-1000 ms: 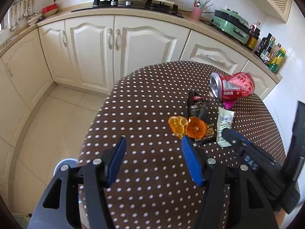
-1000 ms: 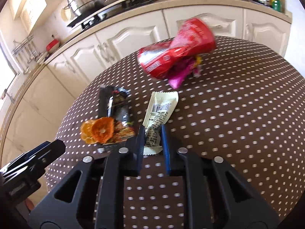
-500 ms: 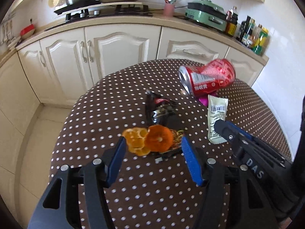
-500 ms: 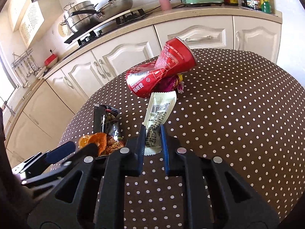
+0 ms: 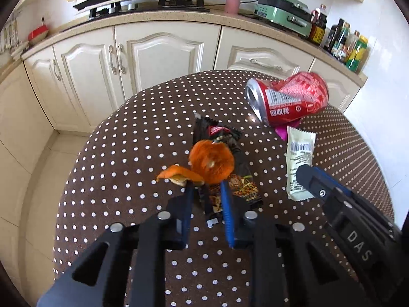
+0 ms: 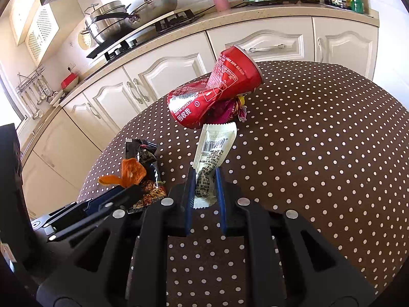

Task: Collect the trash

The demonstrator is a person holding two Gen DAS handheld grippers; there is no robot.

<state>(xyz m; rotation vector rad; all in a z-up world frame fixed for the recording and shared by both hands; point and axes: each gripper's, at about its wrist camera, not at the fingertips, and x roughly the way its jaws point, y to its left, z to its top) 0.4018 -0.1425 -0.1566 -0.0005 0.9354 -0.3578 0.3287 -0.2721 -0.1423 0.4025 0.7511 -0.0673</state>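
Trash on a round worktop (image 5: 115,138) covered in brown, white-dotted cloth. The orange peel (image 5: 212,160) rests on the near end of a black snack wrapper (image 5: 230,158), which lies flat near the worktop's middle; a smaller strip of peel (image 5: 179,172) juts out to its left. The left tongs (image 5: 205,192) are narrowed around the peel's near edge, blue fingers (image 5: 226,199) on either side of the peel and wrapper; whether they actually touch it cannot be told. To the right, the white wrapper (image 6: 213,153) is pinched at its near end between the right tongs (image 6: 204,186), its printed far end pointing toward a crushed red can (image 6: 214,94). The can lies on its side at the far part of the worktop, on top of a magenta wrapper (image 6: 231,107). Behind the worktop: cream cabinets (image 5: 153,58), with pans on a gas hob (image 6: 143,28) above them.
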